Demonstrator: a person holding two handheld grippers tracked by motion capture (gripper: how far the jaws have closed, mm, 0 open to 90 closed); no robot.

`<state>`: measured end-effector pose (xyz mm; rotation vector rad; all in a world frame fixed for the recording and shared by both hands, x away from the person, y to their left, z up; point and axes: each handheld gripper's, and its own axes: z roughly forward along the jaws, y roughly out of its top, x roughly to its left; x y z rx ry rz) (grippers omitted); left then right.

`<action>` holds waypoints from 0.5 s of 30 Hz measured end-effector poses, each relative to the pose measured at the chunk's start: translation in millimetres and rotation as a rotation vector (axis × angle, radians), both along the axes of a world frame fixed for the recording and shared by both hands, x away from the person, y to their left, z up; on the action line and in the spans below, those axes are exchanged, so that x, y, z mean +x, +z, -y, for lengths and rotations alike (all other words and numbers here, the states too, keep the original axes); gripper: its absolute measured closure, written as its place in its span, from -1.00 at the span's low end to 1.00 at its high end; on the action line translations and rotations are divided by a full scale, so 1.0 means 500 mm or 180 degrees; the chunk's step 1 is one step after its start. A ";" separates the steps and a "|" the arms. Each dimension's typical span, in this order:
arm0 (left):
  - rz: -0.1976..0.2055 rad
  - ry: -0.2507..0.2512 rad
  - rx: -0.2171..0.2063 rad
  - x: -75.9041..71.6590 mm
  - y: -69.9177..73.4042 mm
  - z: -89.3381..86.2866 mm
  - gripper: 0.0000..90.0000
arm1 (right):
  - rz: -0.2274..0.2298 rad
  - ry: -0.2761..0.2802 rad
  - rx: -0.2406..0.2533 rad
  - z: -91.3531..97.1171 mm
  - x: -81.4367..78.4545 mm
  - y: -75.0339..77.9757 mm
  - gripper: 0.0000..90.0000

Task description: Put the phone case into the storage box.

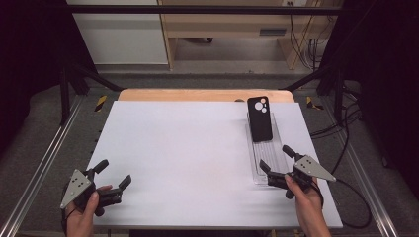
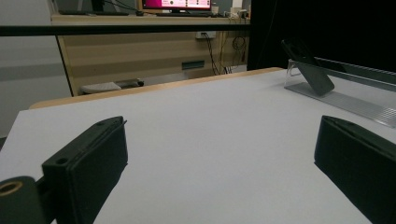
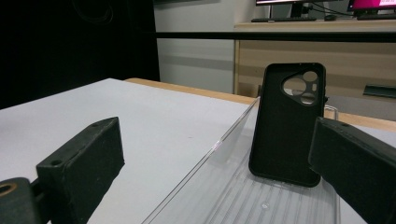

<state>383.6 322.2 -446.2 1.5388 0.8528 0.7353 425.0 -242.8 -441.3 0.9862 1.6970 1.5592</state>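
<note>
left gripper (image 1: 112, 173): we see it at the near-left of the white table (image 1: 178, 153) in the high view, held in the person's left hand (image 1: 84, 210), grey plate on top. Jaws wide apart, nothing between them, only bare tabletop.
left gripper view: we get both black jaws low over the table, spread to the frame edges. Off to the right and well apart it shows the phone case (image 2: 312, 72) from the side, tilted back on the clear stand (image 2: 355, 105); that lean does not read from above.
table: white top with a wooden edge strip (image 1: 197, 95) along the far side.
phone case: black, camera cutouts at the top, sitting at the far end of the clear stand on the right half of the table. In the high view it looks almost flat; the right gripper view shows it propped near upright, inner face toward us, its foot on the ribbed tray.
clear stand: long transparent tray running from far to near; we see its ribs best in the right gripper view (image 3: 261, 196).
right gripper (image 1: 276, 159): held in the right hand (image 1: 306, 197) at the near end of the stand, jaws wide, straddling the tray end, gripping nothing. Case sits farther along, not touched.
right gripper view: the case (image 3: 289, 121) stands between the two spread jaws, closer to the right one.
</note>
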 end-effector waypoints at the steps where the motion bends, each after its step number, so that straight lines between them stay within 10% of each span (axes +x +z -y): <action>1: 0.0000 0.0000 0.0005 0.000 0.000 0.000 -0.94 | -0.0004 0.0013 -0.0003 -0.001 0.000 -0.001 -0.92; 15: -0.0019 -0.0050 0.0082 0.001 -0.003 0.009 -0.93 | -0.0032 0.0160 -0.0136 -0.016 0.008 -0.014 -0.93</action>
